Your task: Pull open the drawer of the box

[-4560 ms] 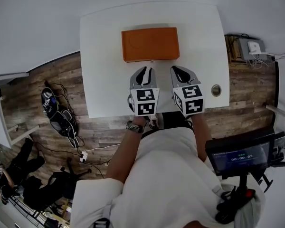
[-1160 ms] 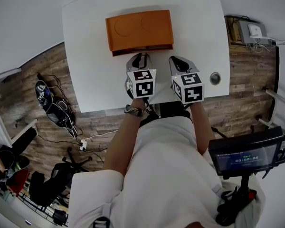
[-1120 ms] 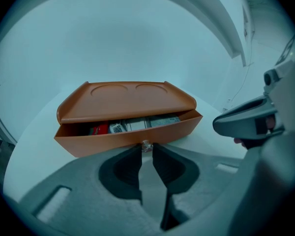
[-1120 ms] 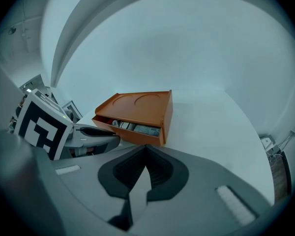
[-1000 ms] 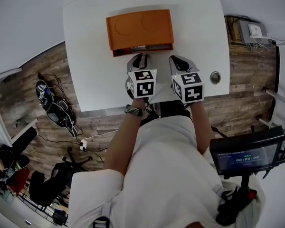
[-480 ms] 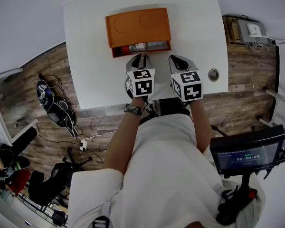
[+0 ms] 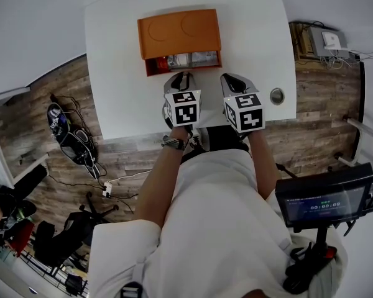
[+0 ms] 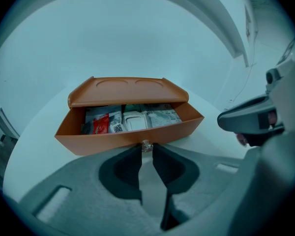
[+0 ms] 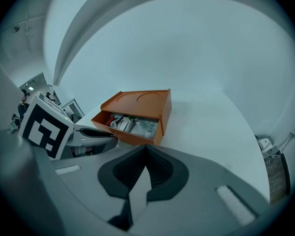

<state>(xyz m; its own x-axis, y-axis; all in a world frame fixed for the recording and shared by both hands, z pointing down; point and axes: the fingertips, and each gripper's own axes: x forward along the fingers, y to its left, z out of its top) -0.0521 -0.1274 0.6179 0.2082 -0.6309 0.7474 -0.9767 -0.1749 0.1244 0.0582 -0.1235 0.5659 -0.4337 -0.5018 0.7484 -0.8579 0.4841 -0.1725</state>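
White table (image 7: 248, 42): left claw (image 8: 146, 150) clamped on drawer knob (image 8: 146, 144); right claw (image 9: 145, 147) closed, empty.

Brightly, evenly lit, with faint soft shadows under the box (image 7: 179, 33) on the white bench (image 7: 255, 42), strong fisheye bending toward edges, black round vignettes and bluish cast in both gripper views.

Lab-like workroom, white table (image 7: 115, 79), tangled floor cables (image 7: 79, 153), monitor (image 7: 314, 202) on stand
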